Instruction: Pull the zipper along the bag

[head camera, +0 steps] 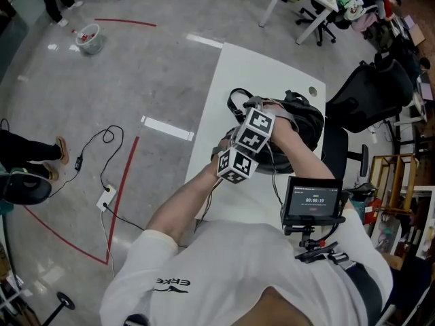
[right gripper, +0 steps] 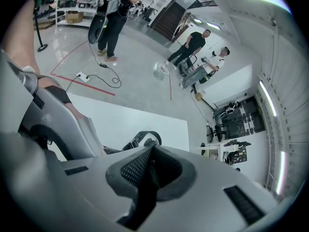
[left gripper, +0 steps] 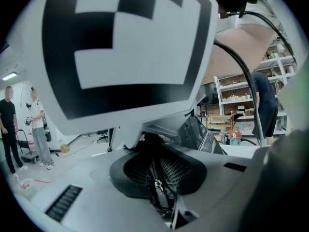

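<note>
Zipper (left gripper: 155,175) of a black bag (head camera: 306,124) sits pinched between the left gripper (left gripper: 153,153) jaws. The right gripper (right gripper: 150,151) jaws press together just short of the bag's strap (right gripper: 140,138). The pull seems gripped; how far the bag is zipped is hidden.
</note>
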A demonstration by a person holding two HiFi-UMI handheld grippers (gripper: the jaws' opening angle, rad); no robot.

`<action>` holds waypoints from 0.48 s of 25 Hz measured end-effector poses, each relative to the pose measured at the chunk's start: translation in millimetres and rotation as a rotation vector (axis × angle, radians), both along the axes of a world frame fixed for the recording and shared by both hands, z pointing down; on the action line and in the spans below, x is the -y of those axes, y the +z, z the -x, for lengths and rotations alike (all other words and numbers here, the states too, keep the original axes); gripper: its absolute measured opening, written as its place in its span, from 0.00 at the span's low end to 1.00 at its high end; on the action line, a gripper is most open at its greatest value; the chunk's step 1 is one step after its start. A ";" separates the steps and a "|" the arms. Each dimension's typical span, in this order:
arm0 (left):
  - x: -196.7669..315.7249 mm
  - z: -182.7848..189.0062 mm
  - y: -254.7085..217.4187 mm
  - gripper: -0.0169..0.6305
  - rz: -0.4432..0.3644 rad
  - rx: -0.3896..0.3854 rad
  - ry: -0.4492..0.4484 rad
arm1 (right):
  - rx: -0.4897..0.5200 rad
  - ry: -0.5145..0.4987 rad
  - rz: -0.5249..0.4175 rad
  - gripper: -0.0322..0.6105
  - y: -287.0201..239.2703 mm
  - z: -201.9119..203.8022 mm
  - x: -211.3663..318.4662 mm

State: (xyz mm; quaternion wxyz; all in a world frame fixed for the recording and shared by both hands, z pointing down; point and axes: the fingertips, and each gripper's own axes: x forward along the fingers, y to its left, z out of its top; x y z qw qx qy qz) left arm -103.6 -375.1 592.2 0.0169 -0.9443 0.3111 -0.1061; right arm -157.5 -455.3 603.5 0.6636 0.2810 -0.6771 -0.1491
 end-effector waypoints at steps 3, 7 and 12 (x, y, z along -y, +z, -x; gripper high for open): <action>-2.2 -0.2 -2.2 0.08 -0.005 0.005 -0.004 | 0.010 0.000 -0.011 0.08 -2.9 -0.5 -1.4; -4.0 0.0 -4.3 0.08 -0.015 0.005 -0.001 | 0.032 0.005 -0.033 0.08 -5.9 -0.1 0.5; -4.7 -0.7 -6.2 0.08 -0.031 0.006 0.004 | 0.064 0.020 -0.099 0.08 -12.6 -2.7 5.6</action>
